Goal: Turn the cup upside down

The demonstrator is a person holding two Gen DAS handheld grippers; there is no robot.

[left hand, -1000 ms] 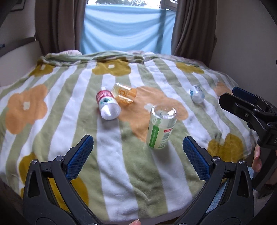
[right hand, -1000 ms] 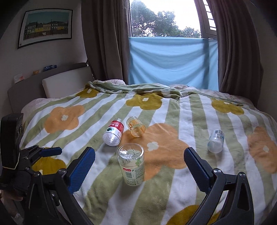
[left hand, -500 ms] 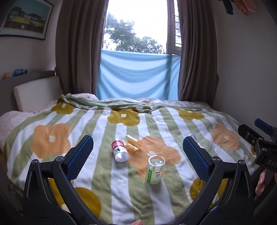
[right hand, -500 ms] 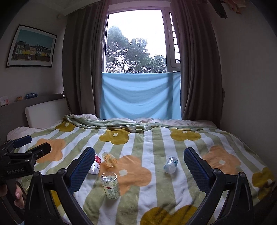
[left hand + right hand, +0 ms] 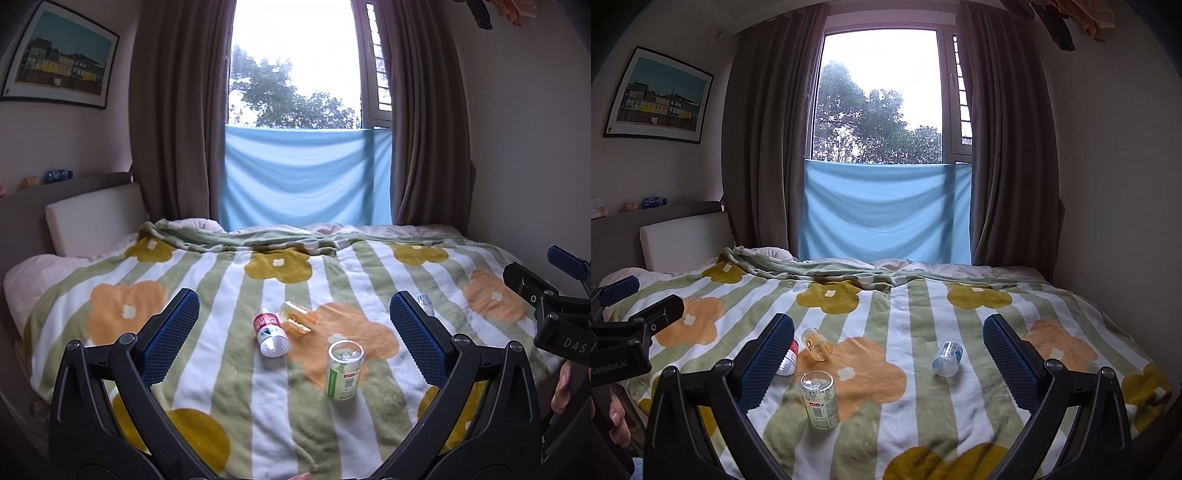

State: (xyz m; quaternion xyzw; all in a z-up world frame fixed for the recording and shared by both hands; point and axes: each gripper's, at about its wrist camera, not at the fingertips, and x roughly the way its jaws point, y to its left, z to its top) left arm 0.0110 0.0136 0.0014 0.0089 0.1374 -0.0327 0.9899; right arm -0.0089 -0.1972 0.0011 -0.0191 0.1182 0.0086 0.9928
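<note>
A clear cup with a green label (image 5: 343, 371) stands on the striped flower blanket, base up; it also shows in the right wrist view (image 5: 819, 399). An amber cup (image 5: 297, 318) (image 5: 817, 344) lies on its side behind it. A red-labelled cup (image 5: 271, 334) (image 5: 788, 360) lies beside the amber one. A blue-labelled cup (image 5: 947, 358) lies to the right, mostly hidden in the left view. My left gripper (image 5: 293, 341) is open and empty, held back from the cups. My right gripper (image 5: 888, 360) is open and empty too.
The bed's blanket (image 5: 229, 280) (image 5: 923, 317) fills the foreground. A headboard with a white pillow (image 5: 92, 221) is at left. Brown curtains and a blue cloth (image 5: 886, 214) hang at the window behind. Each gripper shows at the edge of the other's view.
Both grippers have pulled back and tilted up from the bed, so the cups look smaller and farther. The cups have not moved.
</note>
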